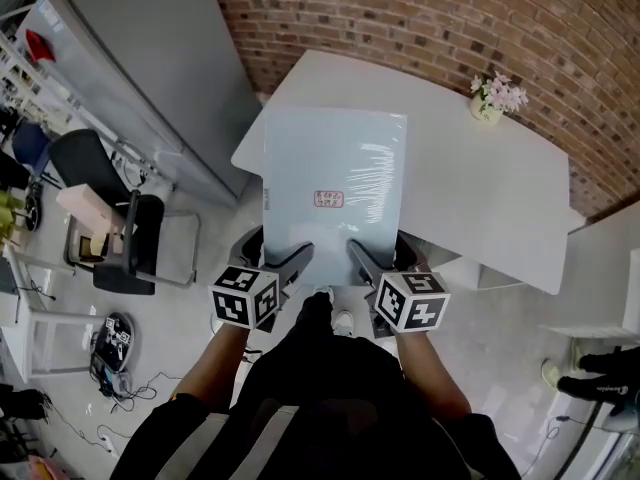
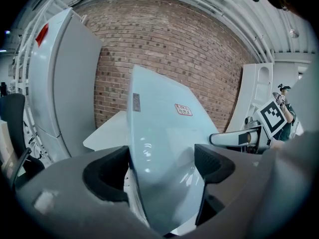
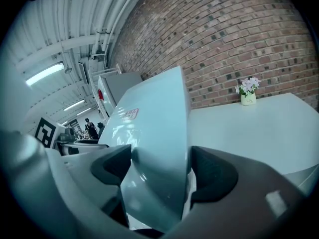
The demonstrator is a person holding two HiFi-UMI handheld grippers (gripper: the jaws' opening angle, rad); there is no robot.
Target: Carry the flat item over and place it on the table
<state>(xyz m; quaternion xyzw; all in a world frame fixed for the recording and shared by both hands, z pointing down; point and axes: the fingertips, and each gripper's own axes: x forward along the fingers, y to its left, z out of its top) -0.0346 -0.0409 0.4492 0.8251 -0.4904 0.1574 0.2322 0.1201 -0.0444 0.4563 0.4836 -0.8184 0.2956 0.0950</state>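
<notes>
A flat pale blue-grey pack (image 1: pixel 334 193) wrapped in glossy film, with a small red label, is held out level in front of me. My left gripper (image 1: pixel 297 258) is shut on its near left edge and my right gripper (image 1: pixel 360 256) is shut on its near right edge. In the left gripper view the flat pack (image 2: pixel 159 148) runs between the dark pads (image 2: pixel 104 178). The flat pack (image 3: pixel 154 148) is likewise clamped in the right gripper view. Its far end overhangs the near corner of the white table (image 1: pixel 480 183), above the tabletop.
A small pot of flowers (image 1: pixel 492 98) stands at the table's far edge by the brick wall (image 1: pixel 420 18). A grey cabinet (image 1: pixel 150 68) stands to the left, with a black chair (image 1: pixel 120 228) and cables on the floor. White furniture (image 1: pixel 610 268) is at the right.
</notes>
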